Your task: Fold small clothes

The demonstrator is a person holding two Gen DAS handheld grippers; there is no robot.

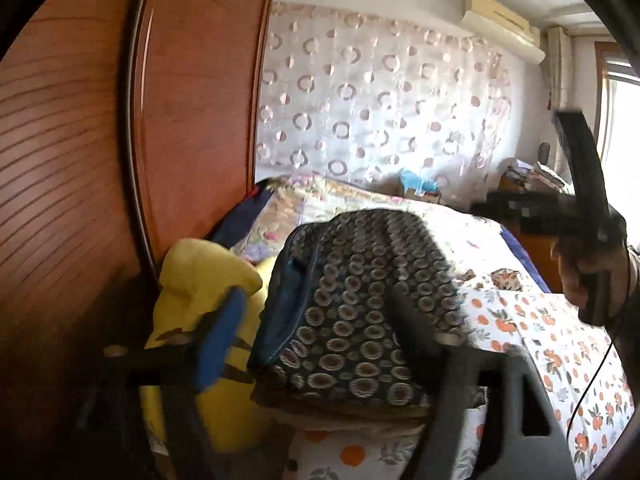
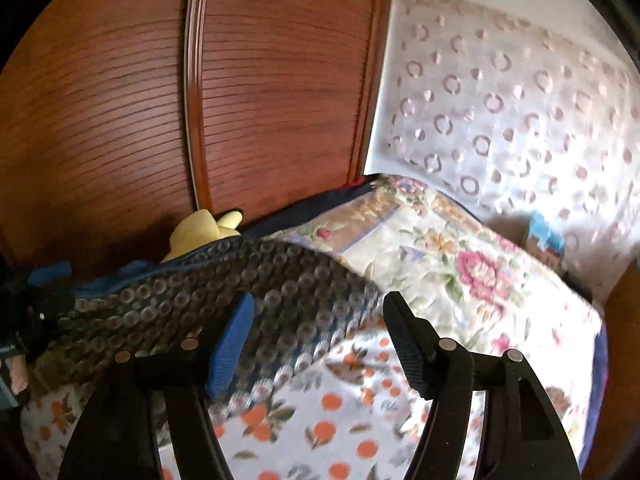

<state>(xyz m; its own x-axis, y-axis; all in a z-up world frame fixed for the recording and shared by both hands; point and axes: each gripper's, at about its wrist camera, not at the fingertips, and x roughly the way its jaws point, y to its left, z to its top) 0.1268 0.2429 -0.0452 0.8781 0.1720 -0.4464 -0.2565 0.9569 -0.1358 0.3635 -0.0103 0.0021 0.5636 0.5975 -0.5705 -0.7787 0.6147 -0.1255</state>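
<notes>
Lying folded on the orange-print bedsheet (image 2: 328, 412) is the dark ring-patterned garment (image 1: 360, 300). Left gripper (image 1: 316, 320) and right gripper (image 2: 318, 336) are both hovering over it — jaws spread wide, gripping nothing.

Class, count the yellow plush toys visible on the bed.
1. The yellow plush toy sits against the wooden wardrobe, left of the dark patterned garment. More may be hidden behind that garment.
</notes>
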